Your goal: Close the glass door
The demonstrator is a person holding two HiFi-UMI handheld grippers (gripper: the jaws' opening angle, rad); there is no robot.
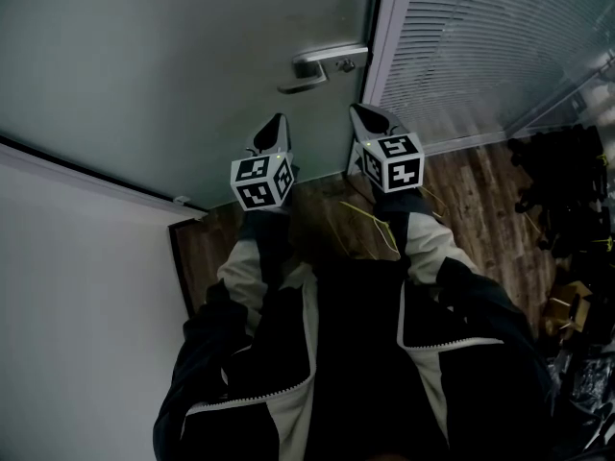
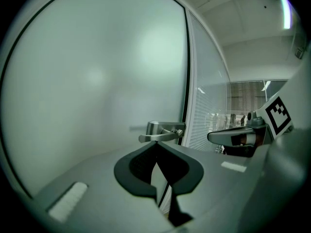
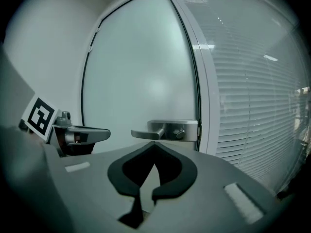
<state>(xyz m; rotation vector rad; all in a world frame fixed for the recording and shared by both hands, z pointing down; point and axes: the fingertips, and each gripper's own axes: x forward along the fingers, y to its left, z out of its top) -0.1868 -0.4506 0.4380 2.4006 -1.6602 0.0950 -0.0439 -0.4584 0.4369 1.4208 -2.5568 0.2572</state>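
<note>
The frosted glass door point(image 1: 192, 56) lies with its edge along the white frame point(image 1: 389, 36). Its metal lever handle point(image 1: 322, 65) points left, level. My left gripper point(image 1: 277, 123) is shut and empty, below and left of the handle, apart from it. The right gripper point(image 1: 363, 113) is also shut and empty, just below the handle's right end near the frame. In the left gripper view the handle point(image 2: 160, 132) shows right above my left gripper point(image 2: 156, 143). In the right gripper view the handle point(image 3: 163, 130) sits just beyond my right gripper point(image 3: 154, 144).
A glass wall with white blinds point(image 1: 480, 46) stands right of the frame. A white wall point(image 1: 77, 286) runs along the left. Wood floor point(image 1: 480, 209) shows below, with dark bags and gear point(image 1: 567, 219) piled at the right.
</note>
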